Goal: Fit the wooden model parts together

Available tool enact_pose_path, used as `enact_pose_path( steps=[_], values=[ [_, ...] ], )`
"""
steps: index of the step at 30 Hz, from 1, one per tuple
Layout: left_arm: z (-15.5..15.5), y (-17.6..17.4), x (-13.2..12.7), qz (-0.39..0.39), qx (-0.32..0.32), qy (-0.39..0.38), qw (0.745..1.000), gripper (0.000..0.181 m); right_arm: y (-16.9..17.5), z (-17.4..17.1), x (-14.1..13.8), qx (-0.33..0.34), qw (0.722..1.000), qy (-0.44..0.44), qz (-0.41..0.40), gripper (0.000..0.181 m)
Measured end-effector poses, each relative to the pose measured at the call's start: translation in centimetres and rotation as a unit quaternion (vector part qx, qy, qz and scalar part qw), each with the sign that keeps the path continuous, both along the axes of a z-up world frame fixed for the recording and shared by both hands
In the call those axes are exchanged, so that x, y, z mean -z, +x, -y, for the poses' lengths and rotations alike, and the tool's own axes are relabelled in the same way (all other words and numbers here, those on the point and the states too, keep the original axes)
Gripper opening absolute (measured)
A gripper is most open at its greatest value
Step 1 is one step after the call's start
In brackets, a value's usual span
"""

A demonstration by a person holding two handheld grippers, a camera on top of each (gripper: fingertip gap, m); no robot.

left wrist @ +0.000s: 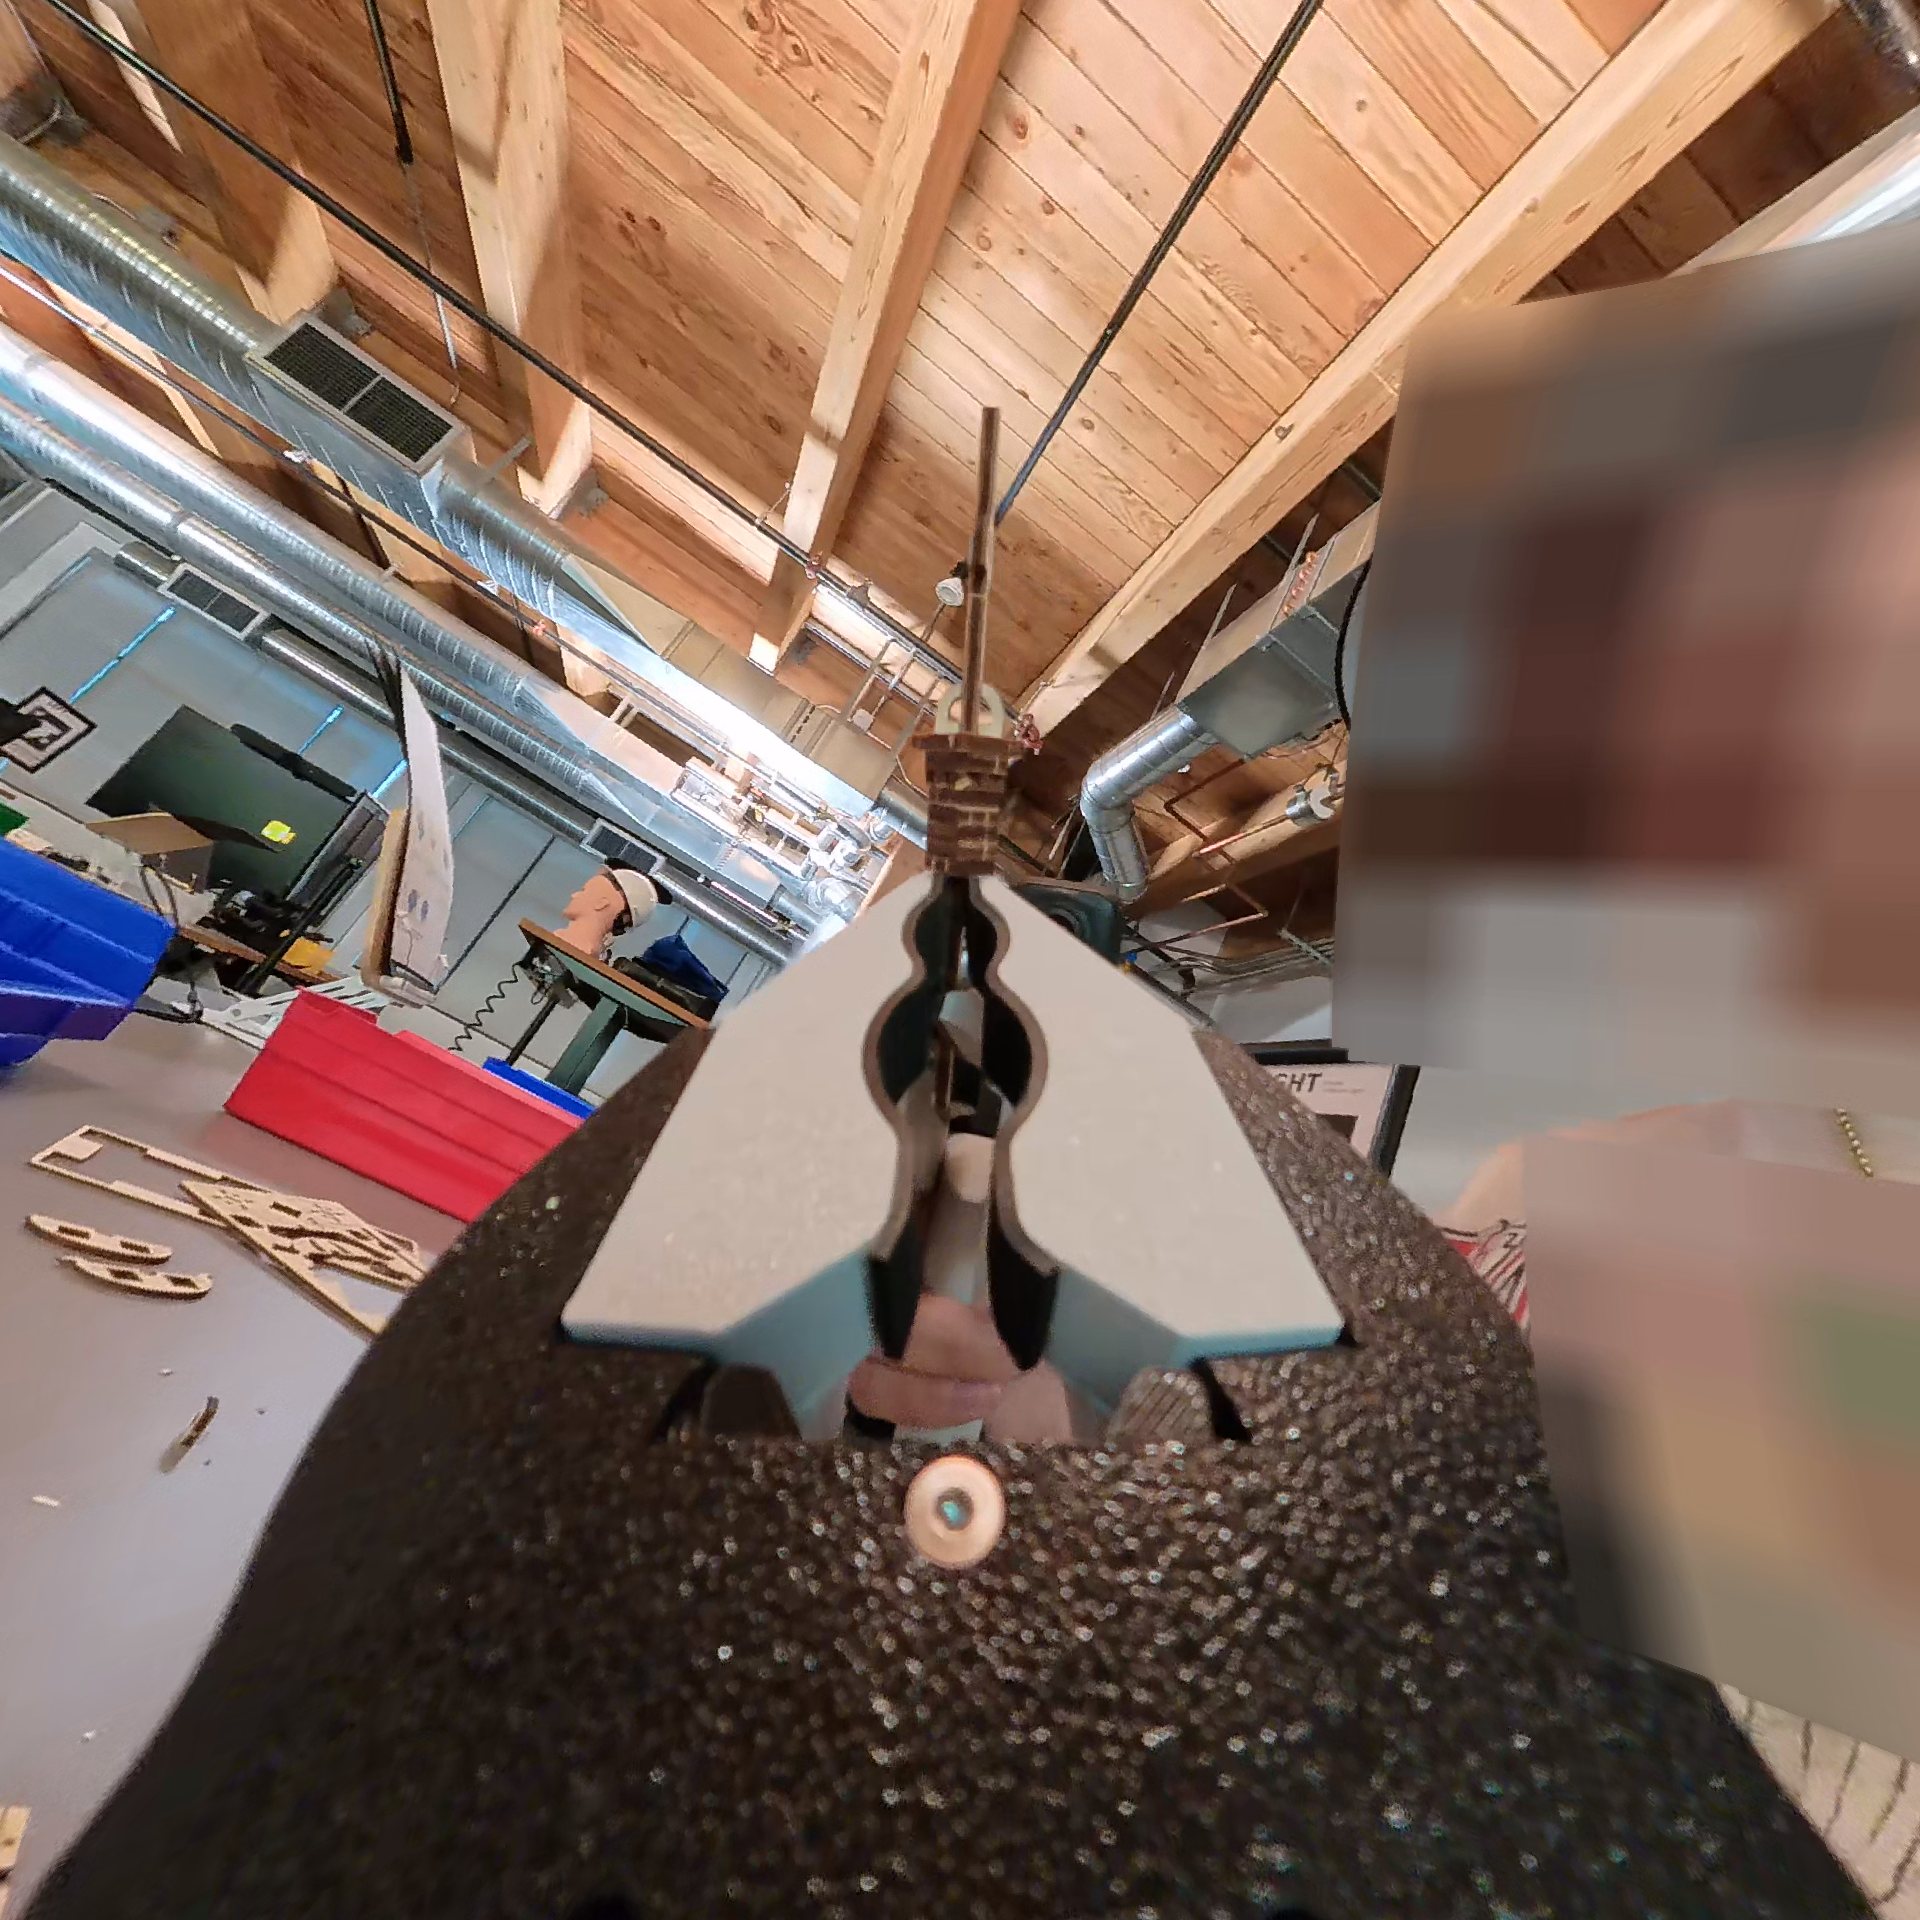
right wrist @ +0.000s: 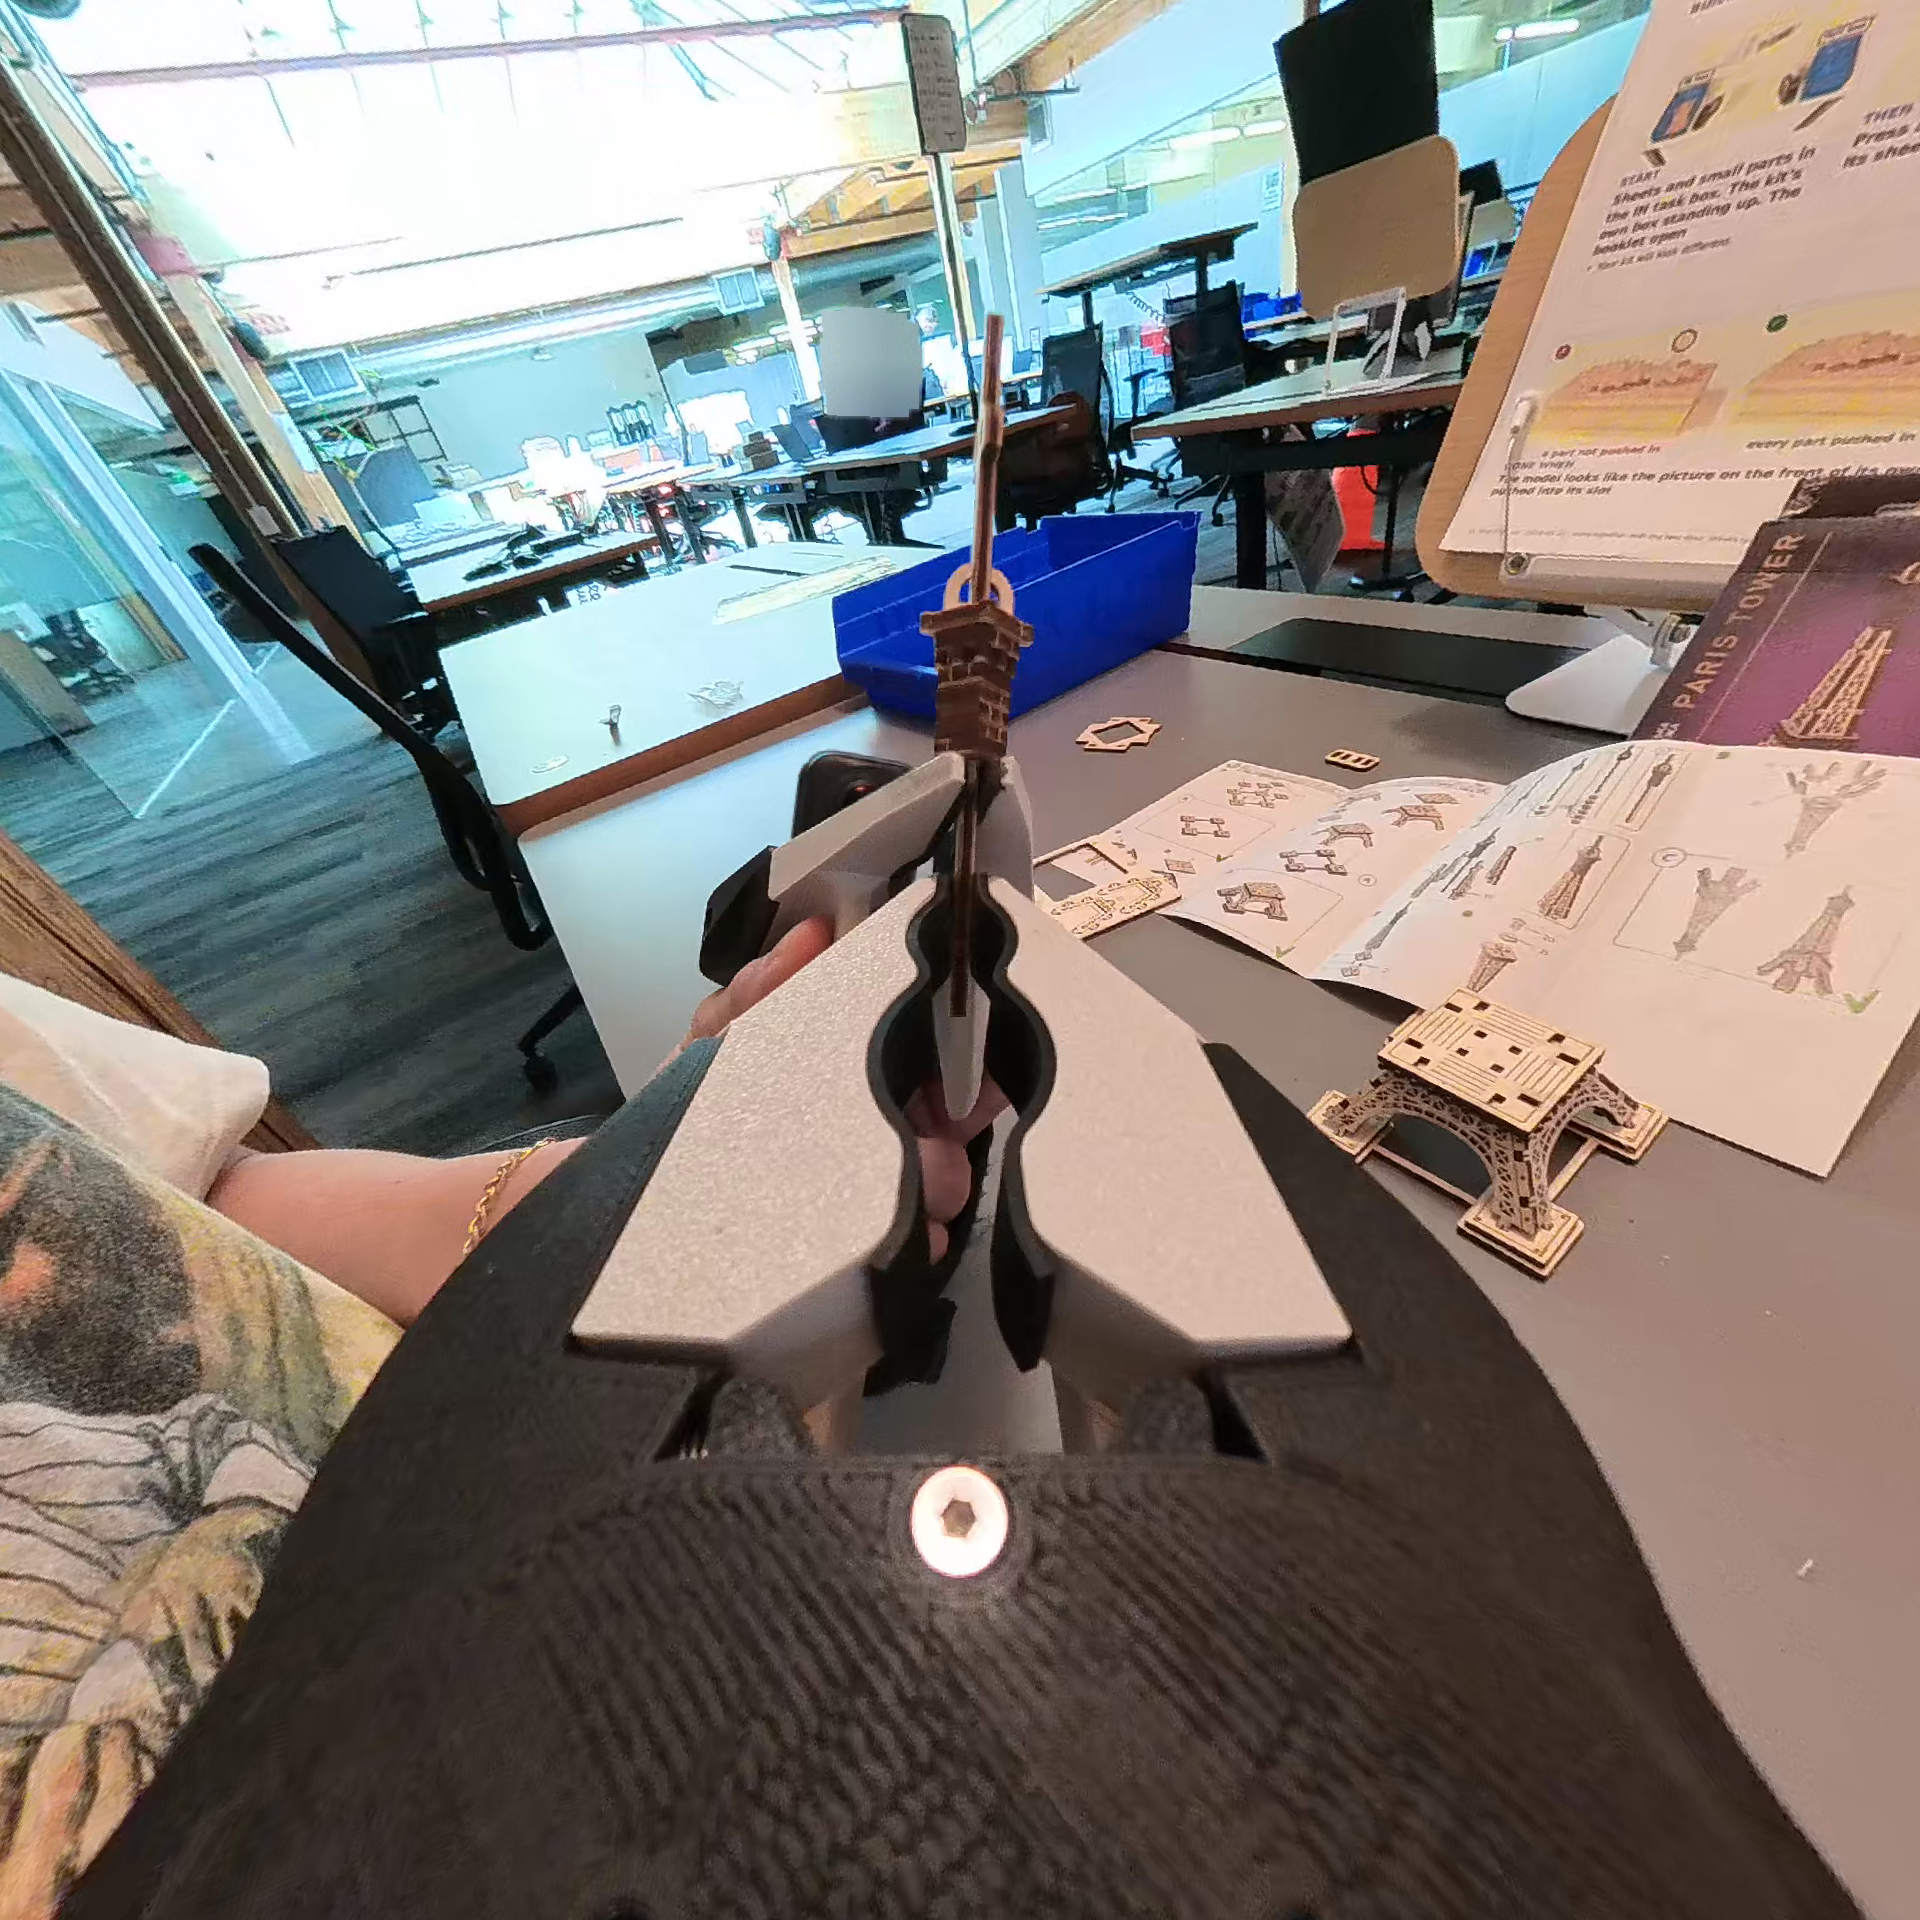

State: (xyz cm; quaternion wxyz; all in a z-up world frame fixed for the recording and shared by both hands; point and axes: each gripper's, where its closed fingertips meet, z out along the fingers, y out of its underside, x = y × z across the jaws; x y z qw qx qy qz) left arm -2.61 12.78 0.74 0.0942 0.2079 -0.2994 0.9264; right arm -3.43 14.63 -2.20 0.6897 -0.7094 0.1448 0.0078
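both grippers are clamped on the same little wooden spire piece, held up in the air between them. the left gripper (left wrist: 961,883) has its tips pinched tight on the thin stem, right under the stack of small dark rings (left wrist: 968,805) threaded on it. above that stack sits a pale ring (left wrist: 971,713), and the bare spire (left wrist: 982,540) pokes on up past it.

the right gripper (right wrist: 961,894) is clenched on the same stem lower down, so the strip's bottom end runs into the gap between its fingers. just past its tips, a bit to the left, the left gripper (right wrist: 935,805) comes in from the side and grips right under the ring stack (right wrist: 975,681). the pale ring (right wrist: 979,594) rides on top of it, looking a little loose, though that's hard to call for sure.

judging from this, the step in hand is stacking rings onto the spire, and the pale one probably wants pushing down flush on the stack. that needs one gripper to let go and press from above while the other keeps the stem steady. it's a skinny strip, so it would likely snap if bent.

off to the right of the right gripper and nearer the person, the tower base (right wrist: 1496,1107) stands on the grey table (right wrist: 1714,1455), partly on the open instruction sheet (right wrist: 1558,883). the spire part most likely ends up higher in that tower eventually. left of the left gripper, leftover cutout sheets (left wrist: 301,1231) lie on the table, with a red bin (left wrist: 405,1091) beyond them.
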Motion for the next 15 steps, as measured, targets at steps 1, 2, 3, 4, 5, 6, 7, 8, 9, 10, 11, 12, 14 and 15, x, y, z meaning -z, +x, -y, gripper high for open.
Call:
enact_pose_path(
  steps=[1,2,3,4,5,6,7,8,9,10,11,12,14,15],
  values=[
    [0.0,0.1,0.1,-0.003,-0.005,0.001,1.000,0.000,0.1,0.0,0.1,0.001,1.000,-0.001,0.000,0.000],
    [0.0,0.2,0.2,-0.006,-0.004,0.000,1.000,0.000,0.1,0.0,0.2,0.000,1.000,-0.001,-0.002,0.000],
    [-0.1,0.2,0.2,-0.008,-0.005,0.000,1.000,0.000,0.1,0.0,0.2,-0.002,1.000,-0.001,-0.004,0.000],
    [-0.1,0.2,0.3,-0.009,-0.007,0.000,1.000,0.000,0.1,0.0,0.3,-0.004,1.000,0.000,-0.007,0.000],
    [0.0,0.1,0.3,-0.008,-0.003,-0.002,1.000,0.000,0.1,0.0,0.3,-0.005,1.000,-0.001,-0.008,0.000],
    [0.1,0.0,0.3,-0.005,0.005,-0.002,1.000,0.000,0.1,0.1,0.4,-0.007,1.000,-0.004,-0.009,0.000],
    [0.4,0.0,0.4,-0.002,0.012,0.007,1.000,0.000,0.0,0.3,0.4,-0.008,1.000,-0.011,-0.008,0.000],
    [0.7,0.1,0.5,-0.003,0.018,0.025,1.000,0.000,0.2,0.6,0.5,-0.004,1.000,-0.025,0.002,0.000],
    [1.0,0.2,0.6,-0.001,0.018,0.051,0.999,0.001,0.4,1.0,0.6,-0.001,0.999,-0.043,0.013,0.000],
    [1.2,0.4,0.9,-0.002,0.010,0.083,0.996,0.007,0.5,1.5,0.6,-0.002,0.998,-0.060,0.020,0.000],
    [1.2,0.8,1.1,-0.006,-0.006,0.116,0.993,0.013,0.8,2.0,0.7,0.000,0.996,-0.080,0.029,0.000],
    [0.8,0.9,1.1,0.003,-0.026,0.147,0.989,0.019,1.2,2.7,0.8,0.008,0.993,-0.105,0.047,0.000],
    [-0.1,1.5,1.6,0.019,-0.089,0.236,0.968,0.031,1.3,3.9,1.8,-0.019,0.979,-0.180,0.089,0.000],
    [-0.6,1.8,1.8,0.024,-0.121,0.285,0.950,0.036,1.5,4.6,2.4,-0.023,0.969,-0.219,0.114,0.000]
  ],
)
